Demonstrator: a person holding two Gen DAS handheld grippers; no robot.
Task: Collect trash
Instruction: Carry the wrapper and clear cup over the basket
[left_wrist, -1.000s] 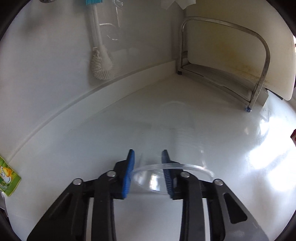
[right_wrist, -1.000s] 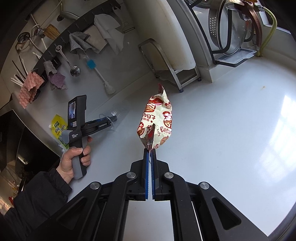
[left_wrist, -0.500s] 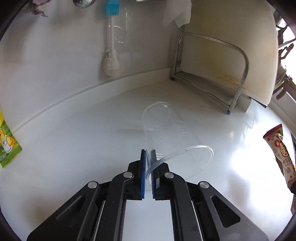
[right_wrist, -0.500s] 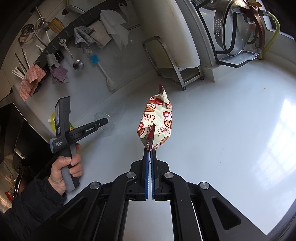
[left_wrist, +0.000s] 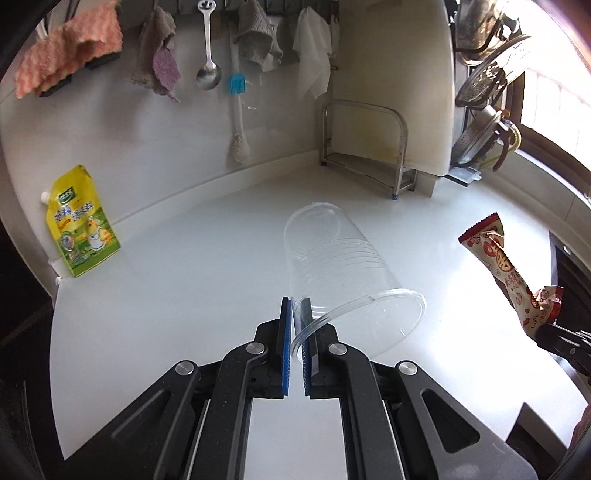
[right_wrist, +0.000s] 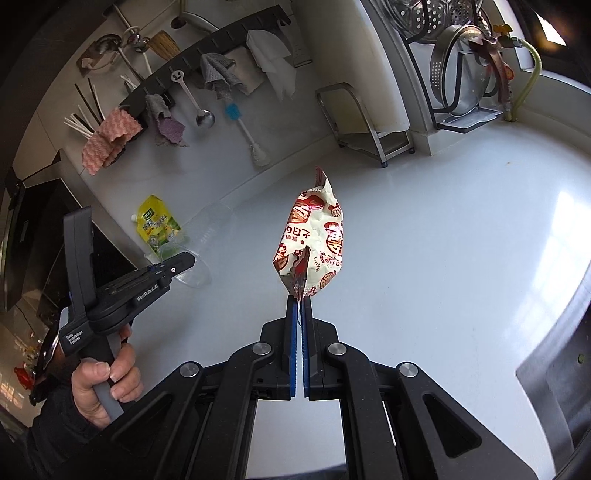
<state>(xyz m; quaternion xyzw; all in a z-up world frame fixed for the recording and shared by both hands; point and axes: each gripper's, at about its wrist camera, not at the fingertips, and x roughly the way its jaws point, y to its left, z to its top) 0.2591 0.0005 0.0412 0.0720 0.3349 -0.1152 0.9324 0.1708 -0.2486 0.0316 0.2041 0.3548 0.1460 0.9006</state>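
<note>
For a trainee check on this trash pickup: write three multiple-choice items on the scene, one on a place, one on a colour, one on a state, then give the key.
1. Where does the yellow pouch stand?
A. Against the backsplash at the counter's left end
B. Inside the metal rack
C. In the right gripper

2. What colour is the brush head hanging beside the spoon?
A. Pink
B. Blue
C. Black

3. How is the clear plastic cup held?
A. Lying free on the counter
B. Pinched by its rim in the shut left gripper
C. Stacked on the snack wrapper

Key:
1 A, the yellow pouch leans at the wall on the counter.
2 B, the brush head is blue, next to the spoon.
3 B, the left gripper clamps the rim of the clear plastic cup, while the right gripper holds the snack wrapper.
</note>
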